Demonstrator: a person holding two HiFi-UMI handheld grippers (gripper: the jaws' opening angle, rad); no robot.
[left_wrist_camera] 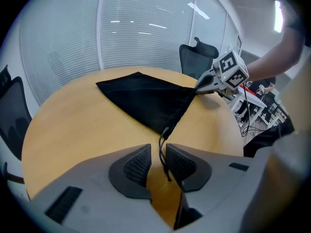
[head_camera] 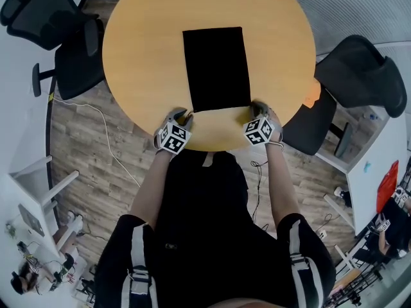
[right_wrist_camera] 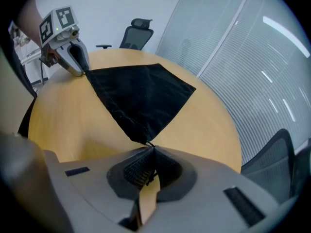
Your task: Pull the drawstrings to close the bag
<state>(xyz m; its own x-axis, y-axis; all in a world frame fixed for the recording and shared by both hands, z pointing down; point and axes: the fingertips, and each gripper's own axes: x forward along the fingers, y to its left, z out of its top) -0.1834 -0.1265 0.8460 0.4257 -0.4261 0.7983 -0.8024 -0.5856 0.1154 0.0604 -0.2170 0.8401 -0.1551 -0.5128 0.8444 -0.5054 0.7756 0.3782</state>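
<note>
Black left chair: it stands on the wood floor, just past the left edge of the table.

Left gripper: it points down at the near left corner of the bag. Its two jaws are a little apart and squeeze nothing.

Left string: a thin dark cord comes out of that bag corner. It runs through the gap between the left gripper's jaws, and the pads do not press on it.

Bag: black, flat and shaped like a long box lid. It lies in the middle of the table. One short end is close to the near edge, where the person stands. A gripper sits at each near corner.

Table: round, made of light wood. Only the bag and the two gripper tips are on it.

Right string: a thin dark cord at the bag's near right corner. It is caught between the pads of the right gripper.

Right gripper: it points down at the near right corner of the bag. Its jaws are clenched, pinching the right string right where it leaves the bag.

Right chair: black too, it stands close to the table's right edge.

Person: dressed in black, at the near edge, with one arm out to each gripper.
</note>
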